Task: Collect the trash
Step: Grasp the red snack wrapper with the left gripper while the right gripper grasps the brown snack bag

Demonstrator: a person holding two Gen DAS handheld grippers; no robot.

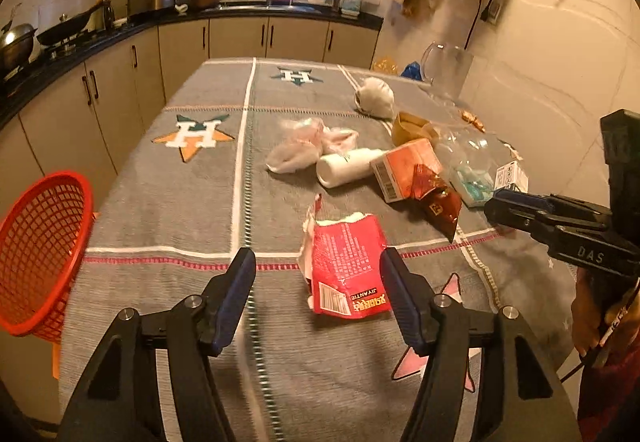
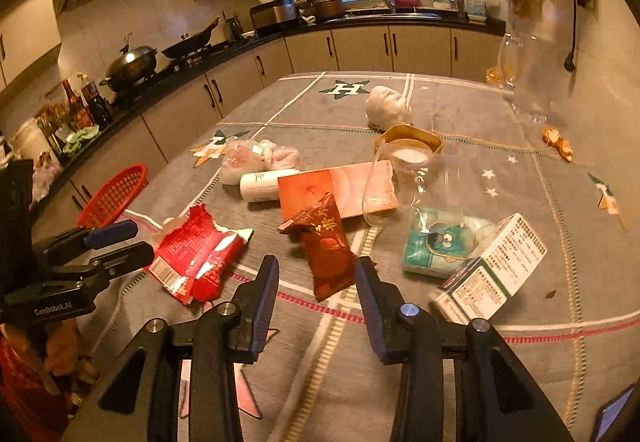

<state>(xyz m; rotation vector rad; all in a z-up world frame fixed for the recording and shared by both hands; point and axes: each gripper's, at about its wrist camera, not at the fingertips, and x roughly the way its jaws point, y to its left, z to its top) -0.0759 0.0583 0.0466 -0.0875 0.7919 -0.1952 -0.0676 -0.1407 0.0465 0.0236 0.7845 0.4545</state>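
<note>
Right now the left gripper (image 1: 318, 270) stands with its jaws apart and holds nothing. Just ahead of it, reaching in between the fingertips but closer to the right finger, a torn red snack wrapper (image 1: 346, 266) lies flat on the grey tablecloth (image 1: 168, 210); the pads do not press on it. Far to the left of this gripper, at the table edge, a red mesh basket (image 1: 40, 250) is tilted on its side.

Similarly, the right gripper (image 2: 317, 274) has its jaws apart and grips nothing. A dark red foil packet (image 2: 328, 254) lies just in front, its lower end between the two fingertips, without contact that I can see. Beyond this packet are an orange box (image 2: 340, 188) and a white bottle (image 2: 260, 184) lying down. To the right of the gripper are a teal tissue pack (image 2: 436, 246) and a white medicine box (image 2: 496, 266), with a clear plastic bag (image 2: 408, 178) partly over them.
</note>
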